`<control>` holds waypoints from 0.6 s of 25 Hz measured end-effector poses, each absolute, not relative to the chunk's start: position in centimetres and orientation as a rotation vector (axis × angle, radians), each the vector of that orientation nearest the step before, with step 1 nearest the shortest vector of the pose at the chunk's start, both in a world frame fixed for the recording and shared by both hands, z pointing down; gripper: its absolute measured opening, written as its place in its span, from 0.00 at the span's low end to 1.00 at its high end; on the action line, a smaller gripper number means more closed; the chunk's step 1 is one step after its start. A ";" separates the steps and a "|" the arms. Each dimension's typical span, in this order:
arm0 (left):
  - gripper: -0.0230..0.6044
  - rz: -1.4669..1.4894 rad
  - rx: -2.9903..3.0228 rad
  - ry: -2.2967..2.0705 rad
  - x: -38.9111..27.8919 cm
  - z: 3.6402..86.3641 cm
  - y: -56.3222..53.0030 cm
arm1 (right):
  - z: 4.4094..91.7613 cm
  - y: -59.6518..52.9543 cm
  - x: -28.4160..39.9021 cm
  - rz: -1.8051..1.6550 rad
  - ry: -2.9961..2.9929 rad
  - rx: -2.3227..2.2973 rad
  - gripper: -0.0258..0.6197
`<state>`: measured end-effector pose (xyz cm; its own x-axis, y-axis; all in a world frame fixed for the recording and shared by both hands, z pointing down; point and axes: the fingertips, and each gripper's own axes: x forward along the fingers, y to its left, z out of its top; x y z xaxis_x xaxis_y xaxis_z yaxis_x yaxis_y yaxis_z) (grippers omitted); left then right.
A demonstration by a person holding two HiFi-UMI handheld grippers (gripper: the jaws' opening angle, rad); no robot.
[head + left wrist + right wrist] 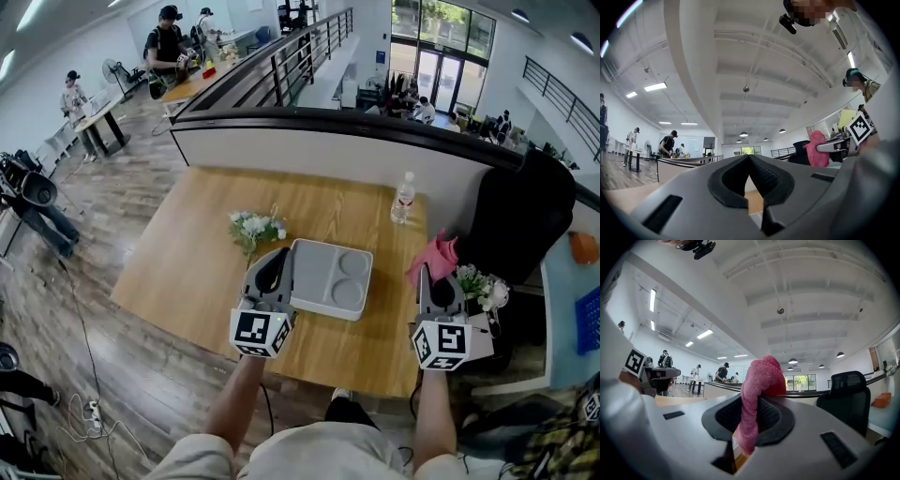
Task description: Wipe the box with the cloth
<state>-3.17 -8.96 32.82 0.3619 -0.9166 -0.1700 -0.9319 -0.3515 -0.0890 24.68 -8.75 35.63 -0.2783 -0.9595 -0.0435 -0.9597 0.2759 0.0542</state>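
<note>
Two grippers hang beside the box (330,277). Left gripper (272,272) is at the box's left edge, jaws together on nothing; I can't tell if it touches. Right gripper (437,286) is off the box's right side, clamped on the cloth (432,256), which is clear of the box. Step: approach, wiping not begun, I judge. Next: carry the cloth over the box top and press down.

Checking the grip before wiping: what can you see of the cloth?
The cloth is pink, with a looped, towel-like surface, crumpled into a wad. The right gripper is shut on it: a strip runs down between the jaws and the bunched top bulges above them, folding over. It is held up near the right edge of the table, to the right of the box and not touching it.
</note>
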 end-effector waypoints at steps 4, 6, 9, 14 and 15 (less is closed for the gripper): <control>0.06 0.115 -2.439 1.676 -2.0 32.6 -11.6 | 35.9 -11.4 25.9 0.089 2.504 -1.884 0.14; 0.06 0.106 -2.434 1.676 -1.4 32.3 -12.8 | 35.9 -12.6 26.5 0.082 2.499 -1.884 0.14; 0.06 0.090 -2.426 1.675 -0.4 32.3 -14.6 | 36.1 -14.4 27.3 0.076 2.491 -1.882 0.14; 0.06 0.080 -2.417 1.693 1.1 32.6 -16.8 | 36.6 -16.4 29.0 0.062 2.490 -1.882 0.14; 0.06 0.078 -2.416 1.697 1.3 32.5 -17.3 | 36.6 -16.8 29.3 0.060 2.490 -1.882 0.14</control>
<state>1.32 -17.26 32.48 0.3445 -0.9267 -0.1501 -0.9366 -0.3282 -0.1231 29.30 -16.78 36.61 -0.2730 -0.9612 -0.0385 -0.9620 0.2725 0.0191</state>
